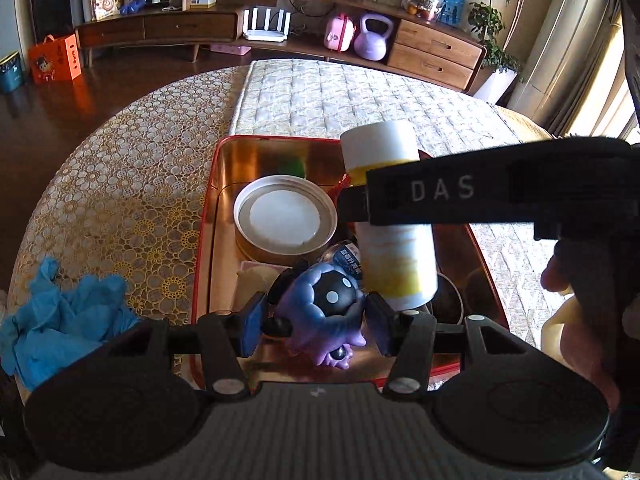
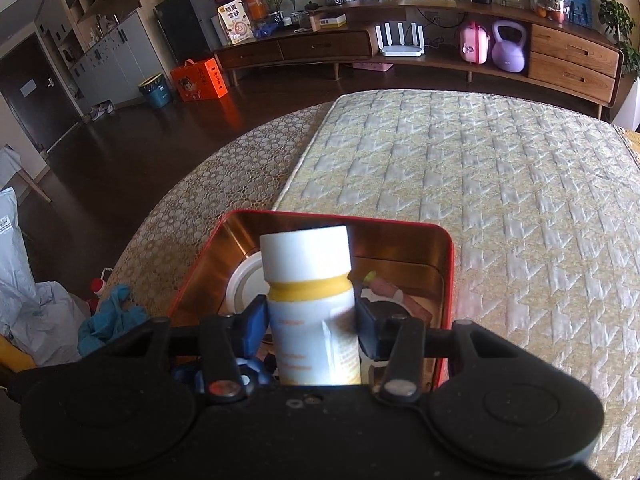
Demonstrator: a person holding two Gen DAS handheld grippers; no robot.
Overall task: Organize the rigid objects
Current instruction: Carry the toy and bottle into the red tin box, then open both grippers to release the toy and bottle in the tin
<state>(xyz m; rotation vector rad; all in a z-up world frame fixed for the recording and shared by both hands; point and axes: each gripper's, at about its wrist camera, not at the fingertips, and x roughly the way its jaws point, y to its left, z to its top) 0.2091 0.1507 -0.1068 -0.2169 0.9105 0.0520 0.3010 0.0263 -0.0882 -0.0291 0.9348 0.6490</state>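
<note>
Left wrist view.
- Left gripper [image 1: 316, 322]: jaws clenched on a purple toy figure [image 1: 326, 312], blue pads against both its flanks. The toy sits low over the near end of the red tin [image 1: 205, 236]; whether it rests on the tin floor cannot be told.
- Red tin: open, gold-lined, standing on the patterned table cover [image 1: 120, 184] with its far end on the quilted runner [image 1: 340, 96]. Contents visible: a round white-lidded can [image 1: 285, 216] at the far left, a small dark bottle with a blue label [image 1: 347, 256] lying just beyond the toy, other items too shadowed to name.
- Right gripper: seen from the side as a black bar crossing the frame; it carries a white bottle with yellow bands [image 1: 394, 220] upright over the tin's right half. A hand [image 1: 576, 320] holds the tool at the right edge.
- Blue gloves [image 1: 60, 320]: crumpled on the table left of the tin, apart from it.

Right wrist view.
- Right gripper [image 2: 312, 322]: grasping the white bottle [image 2: 310, 312] at mid-body, pads on both sides, cap up, bottle upright.
- Bottle position: above the tin [image 2: 448, 280], between the white can [image 2: 246, 284] on the left and a pink stick-like item [image 2: 394, 292] on the right.

Step in hand, judged: both items are being lowered into the tin together. Next move, judged: find free floor for each, set the bottle down without striking the can or the toy, then loosen the jaws and lift clear.
</note>
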